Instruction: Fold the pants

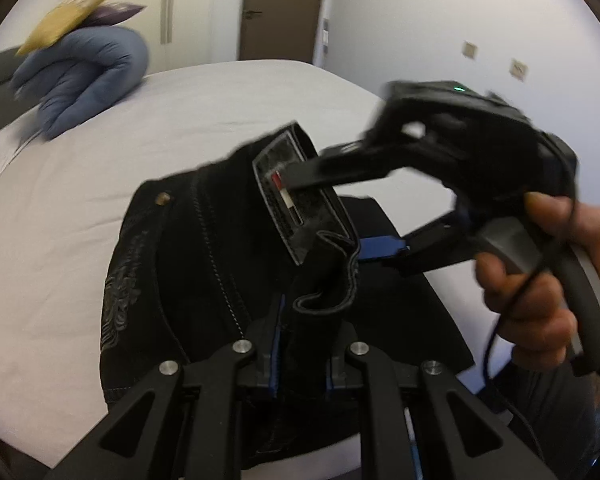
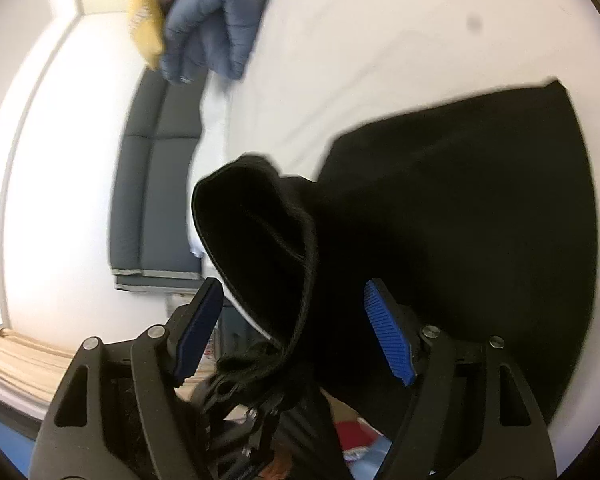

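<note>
Between the fingers of the left gripper (image 1: 300, 354) a bunched fold of the black pants (image 1: 204, 264) was pinched tight, the cloth rising up out of the narrow gap. Just beyond those fingers the waistband stood up with its grey patch label (image 1: 296, 200) turned outward, a brass rivet (image 1: 163, 199) off to the left of it. From the right the right gripper (image 1: 332, 212) reached in, the person's hand (image 1: 540, 276) wrapped round its handle; its fingers stood wide apart, the upper one lying across the label, the lower one with its blue pad (image 1: 382, 249) beside the waistband edge. Seen from the right gripper (image 2: 296, 332) itself, a hanging fold of the pants (image 2: 460, 208) drooped between the spread pads without being clamped. The rest of the garment lay on the white bed (image 1: 80, 200), well ahead of a blue duvet (image 1: 88, 80) and yellow cushion (image 1: 74, 12).
</note>
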Demonstrator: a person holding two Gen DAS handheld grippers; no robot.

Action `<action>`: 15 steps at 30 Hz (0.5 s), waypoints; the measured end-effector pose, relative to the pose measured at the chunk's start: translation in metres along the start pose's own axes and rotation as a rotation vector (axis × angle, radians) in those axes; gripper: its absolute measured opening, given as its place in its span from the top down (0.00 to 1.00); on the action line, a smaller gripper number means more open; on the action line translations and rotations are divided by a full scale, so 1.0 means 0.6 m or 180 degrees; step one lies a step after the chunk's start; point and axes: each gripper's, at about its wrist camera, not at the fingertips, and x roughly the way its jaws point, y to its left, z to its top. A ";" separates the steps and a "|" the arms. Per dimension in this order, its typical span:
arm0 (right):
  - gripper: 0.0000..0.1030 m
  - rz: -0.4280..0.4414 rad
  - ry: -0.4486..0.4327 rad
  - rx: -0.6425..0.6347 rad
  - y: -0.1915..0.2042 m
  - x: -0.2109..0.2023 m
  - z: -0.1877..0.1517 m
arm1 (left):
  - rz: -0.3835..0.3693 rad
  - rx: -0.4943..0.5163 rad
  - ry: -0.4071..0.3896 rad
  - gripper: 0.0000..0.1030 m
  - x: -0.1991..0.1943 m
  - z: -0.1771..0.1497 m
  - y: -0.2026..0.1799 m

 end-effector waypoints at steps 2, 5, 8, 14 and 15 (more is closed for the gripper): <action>0.30 0.0008 -0.0051 0.0040 -0.013 -0.002 0.000 | -0.0034 0.0078 0.0098 0.85 0.008 -0.004 -0.015; 0.31 0.0004 -0.0157 -0.0015 -0.019 -0.006 0.001 | -0.0051 0.0098 0.0193 0.85 0.019 -0.004 -0.027; 0.52 -0.0153 -0.0168 -0.0125 -0.019 -0.008 0.009 | -0.0029 0.0090 0.0230 0.85 0.020 -0.006 -0.027; 0.78 -0.0423 -0.0256 -0.0204 -0.029 -0.013 0.010 | -0.0035 0.0040 0.0320 0.85 0.029 0.021 -0.009; 0.80 -0.0456 -0.0269 -0.0212 -0.030 -0.013 0.009 | -0.0038 0.0042 0.0331 0.85 0.030 0.021 -0.011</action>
